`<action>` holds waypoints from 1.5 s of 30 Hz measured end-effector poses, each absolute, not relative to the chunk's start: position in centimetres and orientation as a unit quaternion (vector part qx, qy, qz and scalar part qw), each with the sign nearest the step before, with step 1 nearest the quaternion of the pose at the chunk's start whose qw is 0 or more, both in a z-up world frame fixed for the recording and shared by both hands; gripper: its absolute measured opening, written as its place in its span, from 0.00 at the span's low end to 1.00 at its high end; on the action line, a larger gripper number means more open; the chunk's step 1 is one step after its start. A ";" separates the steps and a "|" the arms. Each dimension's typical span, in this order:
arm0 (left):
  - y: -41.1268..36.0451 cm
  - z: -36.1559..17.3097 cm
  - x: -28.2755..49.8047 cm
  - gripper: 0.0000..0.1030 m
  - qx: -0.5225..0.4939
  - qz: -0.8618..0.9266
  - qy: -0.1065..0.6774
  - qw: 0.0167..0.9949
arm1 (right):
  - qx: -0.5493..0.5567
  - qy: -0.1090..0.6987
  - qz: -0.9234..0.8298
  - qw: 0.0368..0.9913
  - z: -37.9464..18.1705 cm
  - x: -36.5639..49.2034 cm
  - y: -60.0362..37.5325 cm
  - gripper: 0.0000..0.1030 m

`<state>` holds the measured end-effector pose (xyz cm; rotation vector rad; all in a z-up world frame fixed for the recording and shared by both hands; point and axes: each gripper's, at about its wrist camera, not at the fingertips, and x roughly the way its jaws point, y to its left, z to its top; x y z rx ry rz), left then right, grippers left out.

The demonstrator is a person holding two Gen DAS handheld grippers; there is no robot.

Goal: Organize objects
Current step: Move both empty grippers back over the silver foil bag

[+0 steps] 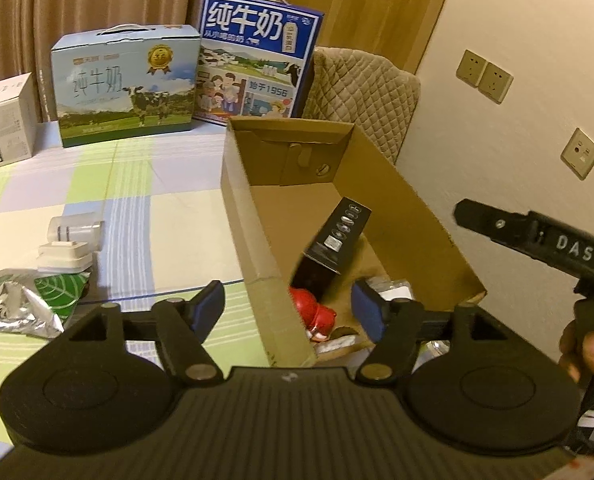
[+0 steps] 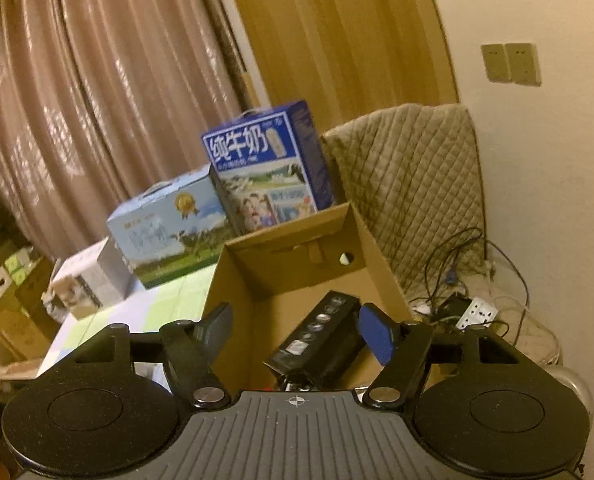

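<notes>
Over the cardboard box (image 1: 257,216) on the checked table (image 1: 145,208), both tools hang with their blue pads spread and nothing between them: the left tool (image 1: 287,304) at the box's near corner, the right tool (image 2: 295,332) above its open top. Inside the box, a black carton (image 1: 331,240) leans tilted against the contents, with a red toy (image 1: 315,314) just below it and some pale items beside that, too hidden to name. Left of the box, still out on the table, lie a crumpled foil packet (image 1: 21,304) and a white plug adapter (image 1: 67,254) with a clear cap (image 1: 77,230) touching it behind. Beyond the box stand two milk cartons (image 1: 129,88), apparently not part of the sorting. By this evidence the job looks partly done, with the packet and adapter left to go in.
</notes>
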<state>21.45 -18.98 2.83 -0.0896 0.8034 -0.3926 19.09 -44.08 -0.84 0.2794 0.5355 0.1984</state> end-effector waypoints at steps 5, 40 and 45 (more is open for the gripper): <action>-17.6 2.8 20.5 0.69 -0.056 -0.179 0.392 0.901 | 0.148 0.261 0.095 0.949 -0.5 18.2 -44.2 0.65; -2.2 2.6 10.7 0.93 -0.093 -0.054 0.388 0.915 | 0.131 0.309 0.167 0.927 -1.7 8.3 -33.4 0.69; -1.3 2.4 10.3 0.94 -0.098 -0.047 0.387 0.915 | 0.123 0.316 0.173 0.925 -2.2 8.0 -32.3 0.69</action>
